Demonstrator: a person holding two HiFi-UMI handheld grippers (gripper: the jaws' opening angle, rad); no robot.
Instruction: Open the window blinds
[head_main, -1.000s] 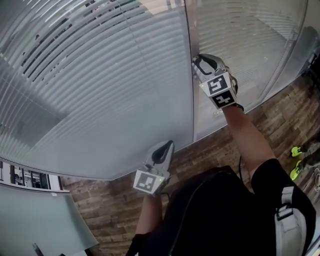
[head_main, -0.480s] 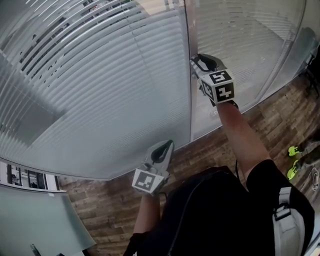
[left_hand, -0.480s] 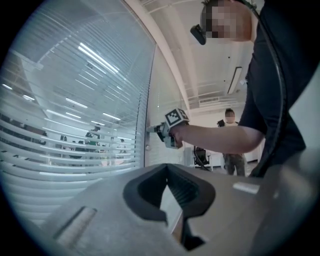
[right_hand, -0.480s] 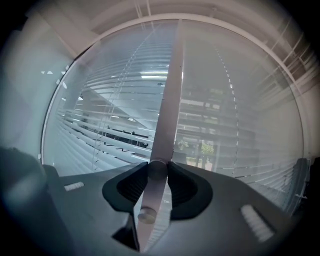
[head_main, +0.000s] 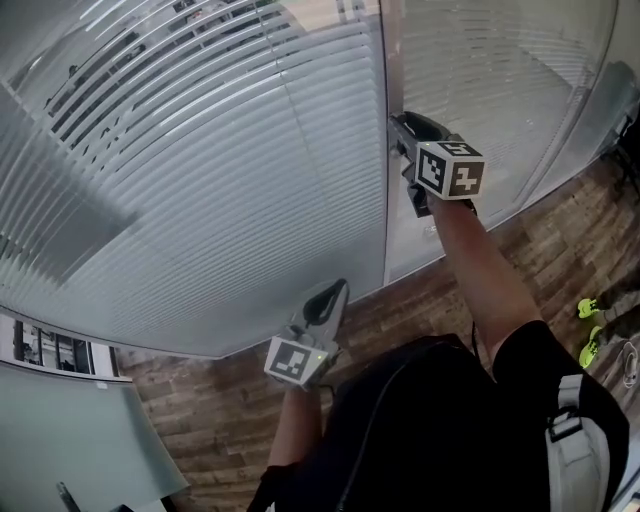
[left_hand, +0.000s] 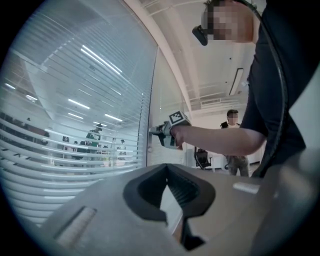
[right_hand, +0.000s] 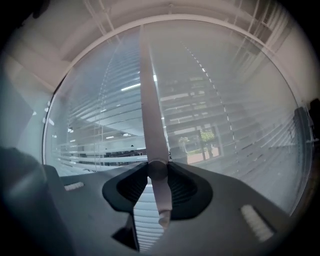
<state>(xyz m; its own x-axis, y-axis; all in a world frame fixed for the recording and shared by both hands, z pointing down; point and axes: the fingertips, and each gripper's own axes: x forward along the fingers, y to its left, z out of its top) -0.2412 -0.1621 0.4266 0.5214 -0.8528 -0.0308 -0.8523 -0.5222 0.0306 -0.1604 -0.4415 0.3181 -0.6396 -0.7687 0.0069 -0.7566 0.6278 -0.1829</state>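
Pale horizontal blinds (head_main: 220, 180) hang behind a glass wall; through their tilted slats I see dark gaps at the upper left. In the right gripper view a thin whitish tilt wand (right_hand: 150, 100) hangs straight down in front of the glass. My right gripper (right_hand: 157, 172) is shut on it, pads pressed on both sides. In the head view the right gripper (head_main: 403, 125) sits level against the mullion (head_main: 386, 200), marker cube to the right. My left gripper (head_main: 335, 290) is held low near the glass's foot, jaws together and holding nothing.
A second blind pane (head_main: 500, 90) lies right of the mullion. The floor (head_main: 230, 420) is brown wood planks. A frosted glass partition (head_main: 80, 440) stands at lower left. Another person (left_hand: 232, 145) and a chair (left_hand: 202, 159) are behind me. Green shoes (head_main: 590, 330) lie at the right.
My right gripper has rolled about its own axis with the wand in it; its marker cube swung to the right. The slats at the upper left show slightly wider gaps. The left gripper stayed put.
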